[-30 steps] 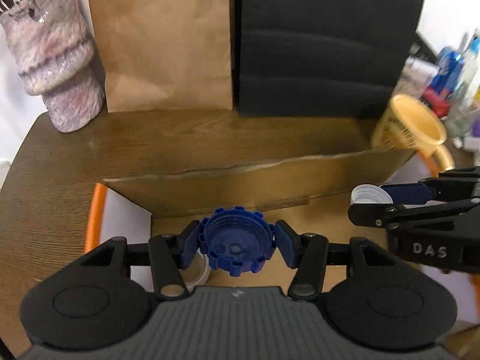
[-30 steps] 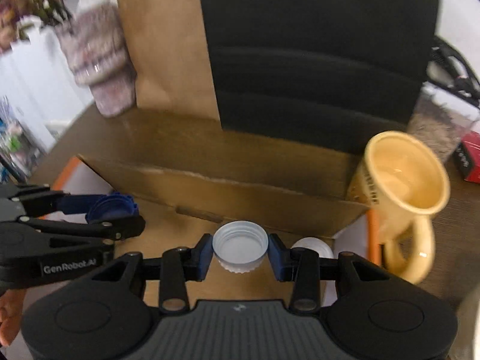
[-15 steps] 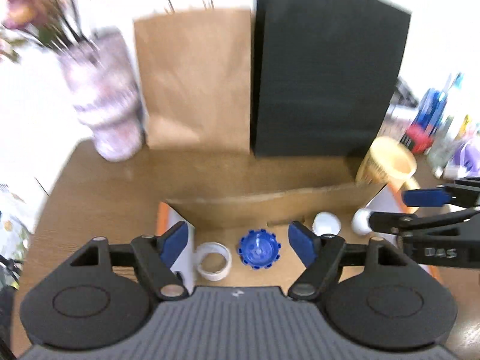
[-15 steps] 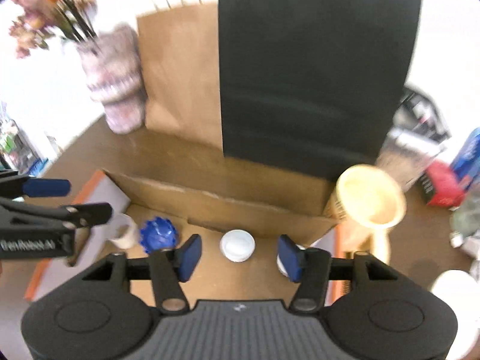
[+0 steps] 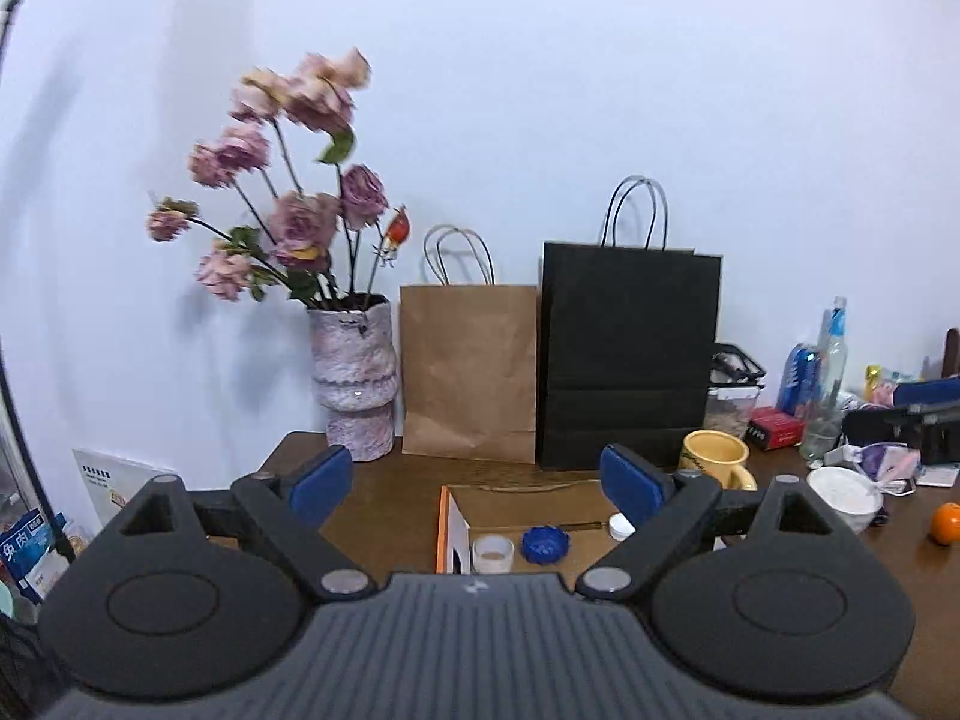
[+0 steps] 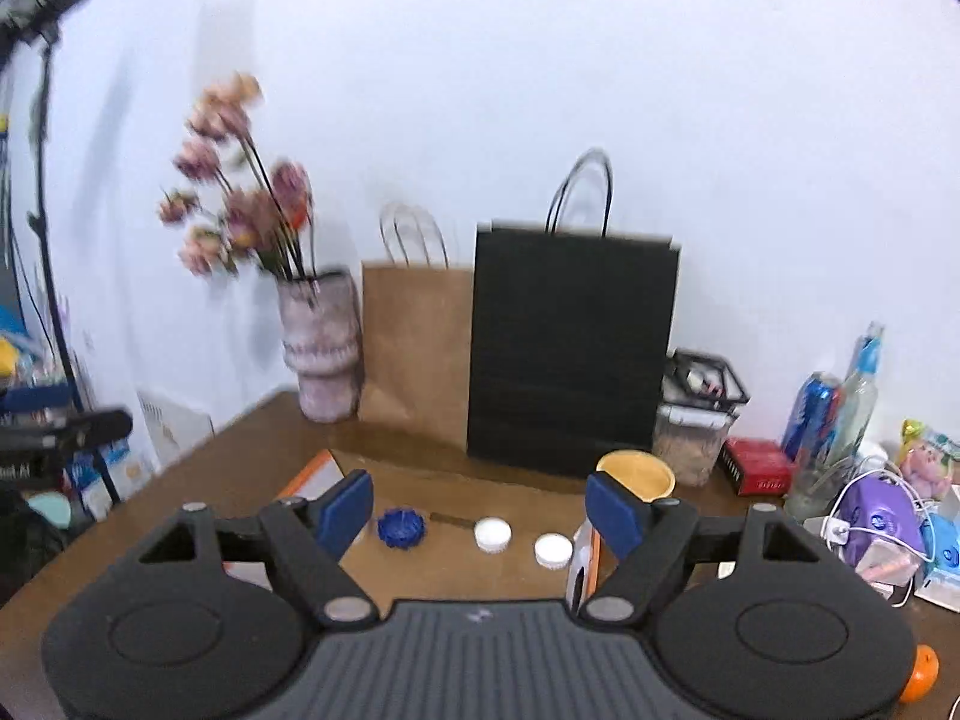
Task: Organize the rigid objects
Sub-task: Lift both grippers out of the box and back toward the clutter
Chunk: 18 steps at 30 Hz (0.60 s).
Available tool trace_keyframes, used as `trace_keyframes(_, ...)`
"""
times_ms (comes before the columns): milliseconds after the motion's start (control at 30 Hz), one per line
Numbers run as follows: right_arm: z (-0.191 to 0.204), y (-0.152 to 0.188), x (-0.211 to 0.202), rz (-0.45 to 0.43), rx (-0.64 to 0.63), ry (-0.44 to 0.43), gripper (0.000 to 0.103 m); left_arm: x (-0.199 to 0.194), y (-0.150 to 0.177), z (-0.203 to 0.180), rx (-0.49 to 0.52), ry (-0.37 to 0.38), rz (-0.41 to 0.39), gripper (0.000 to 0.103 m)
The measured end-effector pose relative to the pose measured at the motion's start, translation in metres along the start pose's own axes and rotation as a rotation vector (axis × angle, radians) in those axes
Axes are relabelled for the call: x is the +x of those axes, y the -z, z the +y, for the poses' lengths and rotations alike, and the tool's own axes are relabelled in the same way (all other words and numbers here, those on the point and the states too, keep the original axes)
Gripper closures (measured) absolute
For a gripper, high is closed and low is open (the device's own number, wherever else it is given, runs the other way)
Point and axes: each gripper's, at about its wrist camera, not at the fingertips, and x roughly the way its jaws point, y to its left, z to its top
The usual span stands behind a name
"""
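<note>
On the cardboard tray [image 6: 420, 564], blue cap [image 6: 401, 528] and white cap [image 6: 492, 534] lie released. Left hand-held gripper [image 5: 477, 483] and right hand-held gripper [image 6: 480, 507] have just been opening, jaws wide, empty. Withdraw clear of the tray walls.

Counter [image 6: 252, 468]: wood grain, slight sheen. Box [image 5: 522, 501]: matt cardboard. Blue cap [image 6: 401, 528]: ridged plastic. Brown bag [image 5: 468, 372]: matt paper.
</note>
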Motion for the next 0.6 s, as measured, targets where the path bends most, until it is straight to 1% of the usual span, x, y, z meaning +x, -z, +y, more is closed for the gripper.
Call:
trace_keyframes(67,0.006,0.019,-0.023,-0.059,-0.007,0.023,0.025,-0.028,0.020,-0.003,0.002,-0.008,-0.040,0.012)
trace_keyframes(133,0.014,0.039,-0.047,-0.110,-0.015,0.025,0.025,-0.057,0.040,-0.003,0.002,-0.015,-0.084,0.011)
trace_keyframes(200,0.023,0.062,-0.072,-0.157,-0.026,0.034,0.024,-0.091,0.063,-0.004,0.002,-0.036,-0.153,0.010)
trace_keyframes(267,0.033,0.089,-0.100,-0.213,-0.040,0.049,0.018,-0.122,0.087,-0.005,0.001,-0.055,-0.219,0.006)
trace_keyframes(333,0.044,0.119,-0.126,-0.260,-0.046,0.058,0.016,-0.150,0.111,-0.005,-0.003,-0.058,-0.250,0.004)
trace_keyframes(400,0.057,0.151,-0.148,-0.269,-0.037,0.051,0.016,-0.175,0.133,-0.006,-0.004,-0.064,-0.254,0.004)
trace_keyframes(533,0.078,0.203,-0.182,-0.225,-0.003,-0.007,0.015,-0.217,0.170,-0.013,0.052,-0.086,-0.253,0.003)
trace_keyframes(600,0.087,0.223,-0.200,-0.229,-0.008,0.000,0.015,-0.238,0.187,-0.014,0.074,-0.099,-0.266,0.001)
